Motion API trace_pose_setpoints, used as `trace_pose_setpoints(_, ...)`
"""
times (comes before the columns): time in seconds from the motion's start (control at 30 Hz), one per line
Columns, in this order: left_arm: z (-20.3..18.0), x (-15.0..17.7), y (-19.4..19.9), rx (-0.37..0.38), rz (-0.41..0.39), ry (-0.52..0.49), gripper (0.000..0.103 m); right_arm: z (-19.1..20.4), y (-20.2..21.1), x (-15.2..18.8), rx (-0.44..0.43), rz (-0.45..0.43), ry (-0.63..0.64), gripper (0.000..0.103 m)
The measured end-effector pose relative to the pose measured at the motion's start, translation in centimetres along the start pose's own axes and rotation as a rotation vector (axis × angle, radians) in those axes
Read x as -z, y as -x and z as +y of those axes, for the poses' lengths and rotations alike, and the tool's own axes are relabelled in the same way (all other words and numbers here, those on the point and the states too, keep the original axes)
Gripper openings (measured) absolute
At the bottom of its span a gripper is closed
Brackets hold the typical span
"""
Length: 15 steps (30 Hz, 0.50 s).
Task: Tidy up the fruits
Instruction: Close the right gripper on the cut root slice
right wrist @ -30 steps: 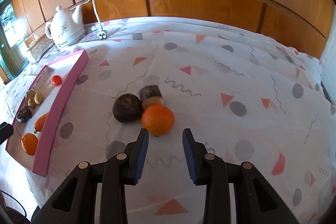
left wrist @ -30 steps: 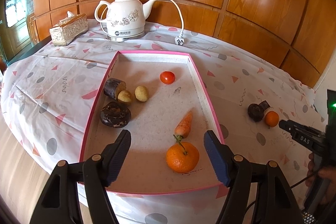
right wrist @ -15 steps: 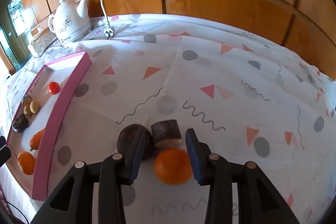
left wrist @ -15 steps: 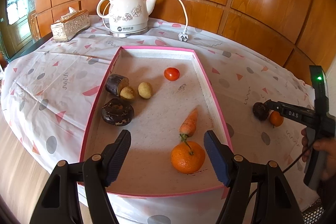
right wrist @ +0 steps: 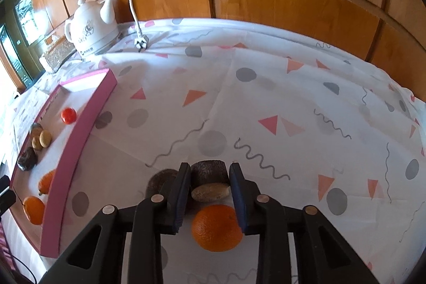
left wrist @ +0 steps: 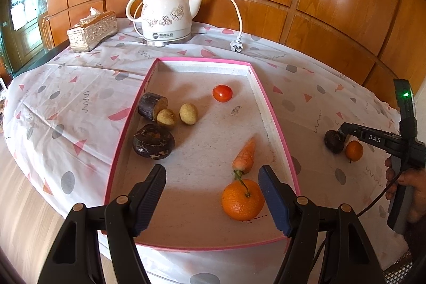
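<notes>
Altogether two oranges [left wrist: 242,199] [right wrist: 217,228], one carrot [left wrist: 245,157], one tomato [left wrist: 222,93]

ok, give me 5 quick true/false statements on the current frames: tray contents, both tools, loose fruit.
1. The left tool is shut on the carrot. False: it is open and holds nothing; the carrot lies in the pink tray.
2. A red tomato lies in the tray. True.
3. The right tool straddles the cut dark piece on the tablecloth. True; whether the pads touch it is unclear.
4. The loose orange is inside the tray. False: it sits on the tablecloth, outside.
5. The kettle stands inside the tray. False: it stands beyond the tray's far end.
</notes>
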<state>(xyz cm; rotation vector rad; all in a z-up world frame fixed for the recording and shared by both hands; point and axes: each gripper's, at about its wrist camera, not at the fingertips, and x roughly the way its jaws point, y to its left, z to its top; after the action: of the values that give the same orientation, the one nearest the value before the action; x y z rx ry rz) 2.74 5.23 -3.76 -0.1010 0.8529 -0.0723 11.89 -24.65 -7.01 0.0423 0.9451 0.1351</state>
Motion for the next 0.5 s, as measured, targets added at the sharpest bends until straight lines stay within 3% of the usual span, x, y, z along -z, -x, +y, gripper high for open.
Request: trace_pose_setpoints(0.5,1.0,0.1,2.0,-0.009,-0.047,0.026,0.076,2.7,2.6,-0.3,0.009,-0.072,0.048,0.028)
